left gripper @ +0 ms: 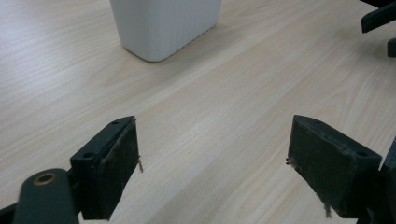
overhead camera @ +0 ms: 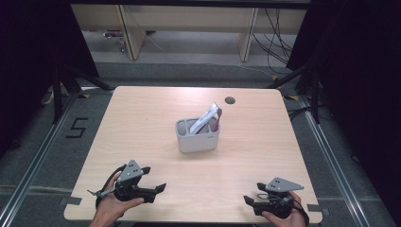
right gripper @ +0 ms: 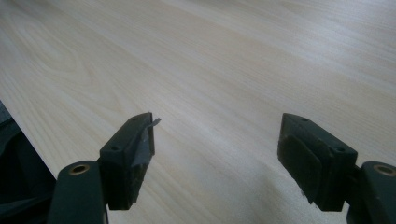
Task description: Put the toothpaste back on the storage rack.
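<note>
Both claws stand spread with nothing between their pads: the left gripper [overhead camera: 153, 182] low over the near left of the table [overhead camera: 142, 109], the right gripper [overhead camera: 249, 202] at the near right edge. The white holder [overhead camera: 197, 137] sits mid-table, well apart from both, with a toothpaste tube [overhead camera: 206, 116] and a red-handled thing leaning in it. This looks like the start or the end of the work; reaching the holder calls for a long move forward.

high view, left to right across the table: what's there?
left gripper (jaws open, empty) → white container with packets sticking out → cable hole in the table → right gripper (jaws open, empty)
</note>
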